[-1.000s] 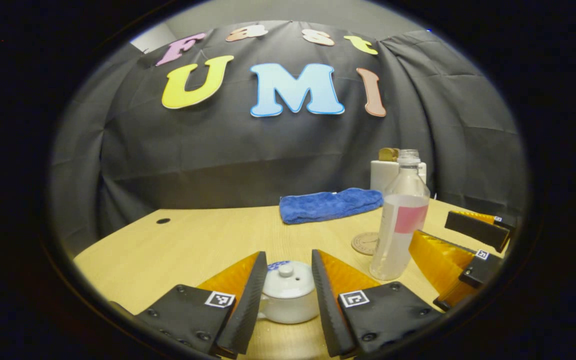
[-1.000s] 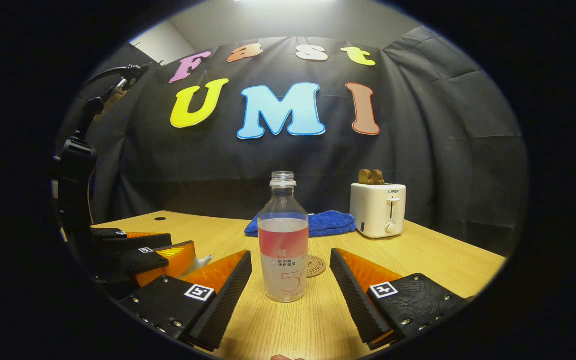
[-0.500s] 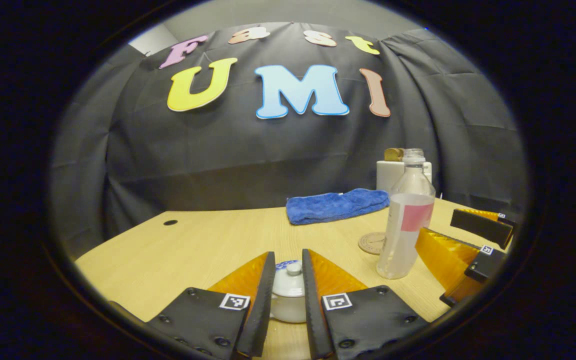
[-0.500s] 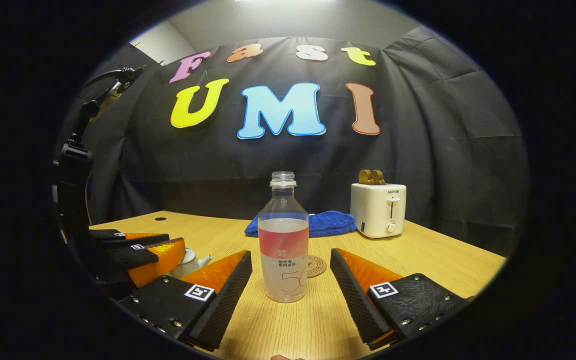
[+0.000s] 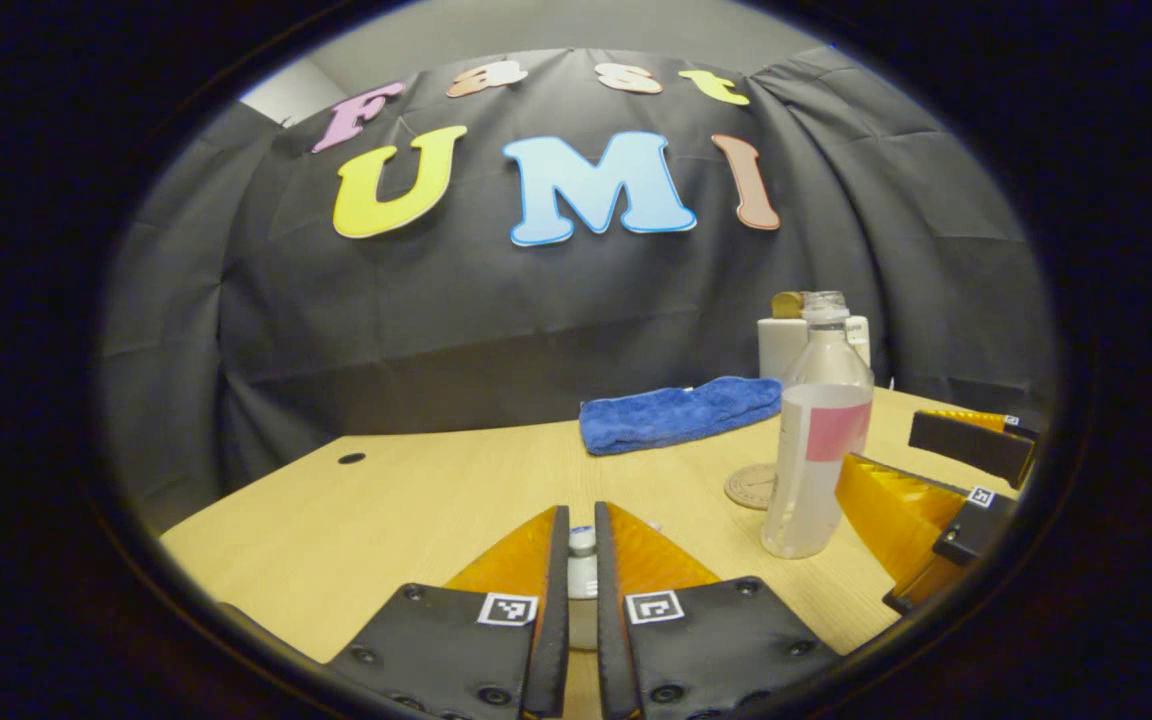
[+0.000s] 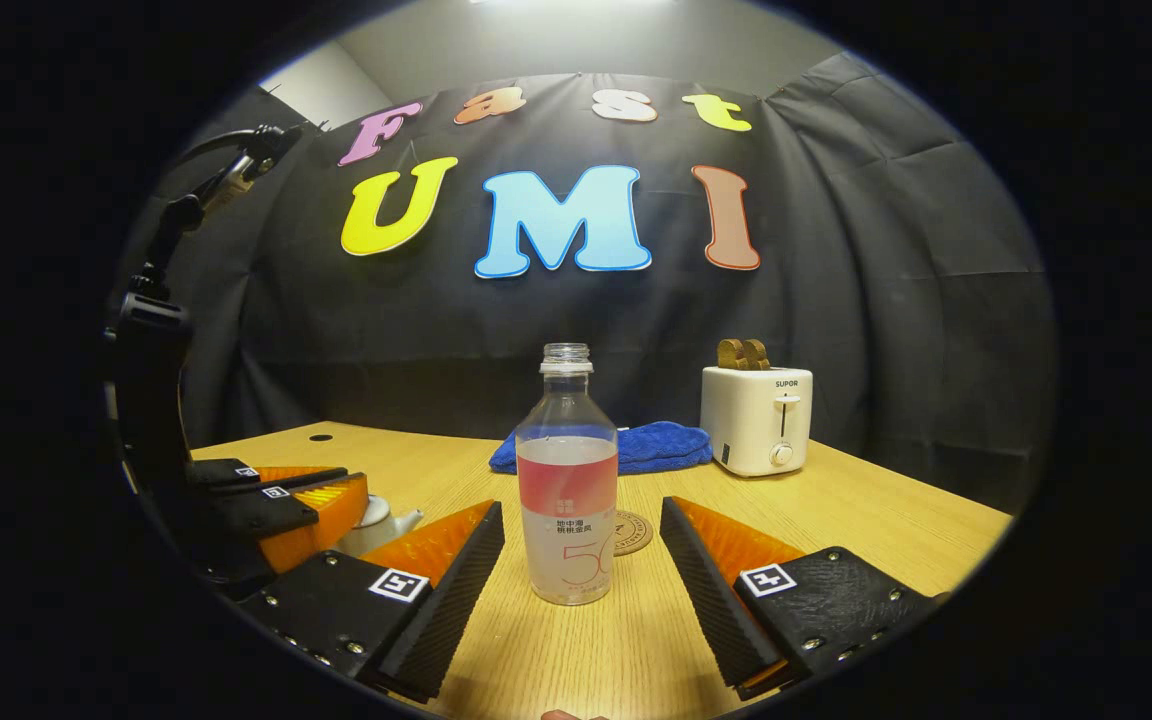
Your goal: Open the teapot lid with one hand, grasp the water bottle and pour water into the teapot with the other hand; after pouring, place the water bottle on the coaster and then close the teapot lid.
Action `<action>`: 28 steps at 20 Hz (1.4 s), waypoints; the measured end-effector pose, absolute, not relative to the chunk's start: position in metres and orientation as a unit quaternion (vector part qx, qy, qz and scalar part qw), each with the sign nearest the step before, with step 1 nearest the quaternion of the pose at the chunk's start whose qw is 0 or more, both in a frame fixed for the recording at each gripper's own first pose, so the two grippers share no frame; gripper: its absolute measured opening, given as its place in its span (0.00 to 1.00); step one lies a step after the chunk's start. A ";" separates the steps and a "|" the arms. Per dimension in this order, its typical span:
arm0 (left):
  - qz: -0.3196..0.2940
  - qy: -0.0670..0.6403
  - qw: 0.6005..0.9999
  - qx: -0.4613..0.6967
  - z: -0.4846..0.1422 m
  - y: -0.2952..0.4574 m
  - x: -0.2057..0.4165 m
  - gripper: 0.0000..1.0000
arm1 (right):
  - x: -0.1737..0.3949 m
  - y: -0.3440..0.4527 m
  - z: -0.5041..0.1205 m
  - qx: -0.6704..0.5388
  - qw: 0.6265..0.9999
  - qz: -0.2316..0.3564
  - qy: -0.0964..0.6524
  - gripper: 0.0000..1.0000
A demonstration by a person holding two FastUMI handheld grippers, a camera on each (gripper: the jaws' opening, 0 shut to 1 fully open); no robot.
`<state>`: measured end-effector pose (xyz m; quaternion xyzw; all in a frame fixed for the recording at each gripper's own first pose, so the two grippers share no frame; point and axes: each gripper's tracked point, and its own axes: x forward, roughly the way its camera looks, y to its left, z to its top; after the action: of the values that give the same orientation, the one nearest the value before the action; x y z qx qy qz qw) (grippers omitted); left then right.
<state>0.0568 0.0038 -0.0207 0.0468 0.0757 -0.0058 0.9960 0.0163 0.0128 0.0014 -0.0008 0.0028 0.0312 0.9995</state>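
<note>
From the left gripper view I have my left gripper (image 5: pixel 582 600) clenched on the knob of the teapot lid (image 5: pixel 582 543): the two fingers stand nearly parallel with only a thin slot between them, and the small white knob sits pinched in that slot. The teapot body is almost wholly hidden behind the fingers here; I can make out just a pale sliver below the knob.

The right gripper view gives me what that one hides. There the teapot (image 6: pixel 376 522) shows at the left edge, its spout pointing toward the middle of the wooden table (image 6: pixel 866 525), with the left gripper's fingers closed over its top (whether the lid has left the pot I cannot tell from either angle).

My right gripper (image 6: pixel 581 580) is spread wide, a finger on either side of the water bottle (image 6: pixel 567 480) and neither one touching it. The bottle stands upright, uncapped, partly filled, with a pink label band. The round coaster (image 6: pixel 629 532) lies flat just behind it and slightly to its right, bare.

In the left gripper view the same bottle (image 5: pixel 818 430) stands off to the right with the coaster (image 5: pixel 751 486) beside it.

Farther back lie a folded blue towel (image 6: pixel 661 446) and a white toaster (image 6: pixel 756 419).
</note>
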 end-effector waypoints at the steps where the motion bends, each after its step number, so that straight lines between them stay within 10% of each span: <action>1: -0.006 0.075 0.996 0.046 -0.021 0.005 0.058 0.22 | 0.016 0.013 0.002 -0.001 1.000 0.031 0.003 0.97; 28: -0.009 -0.012 1.000 -0.004 0.006 0.026 0.031 0.22 | 0.036 0.018 0.002 -0.001 0.999 0.038 0.004 0.97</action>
<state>0.0309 0.0264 0.0064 -0.0039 -0.0117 -0.0086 0.9999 0.0363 0.0176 0.0015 -0.0006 0.0042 0.0377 0.9993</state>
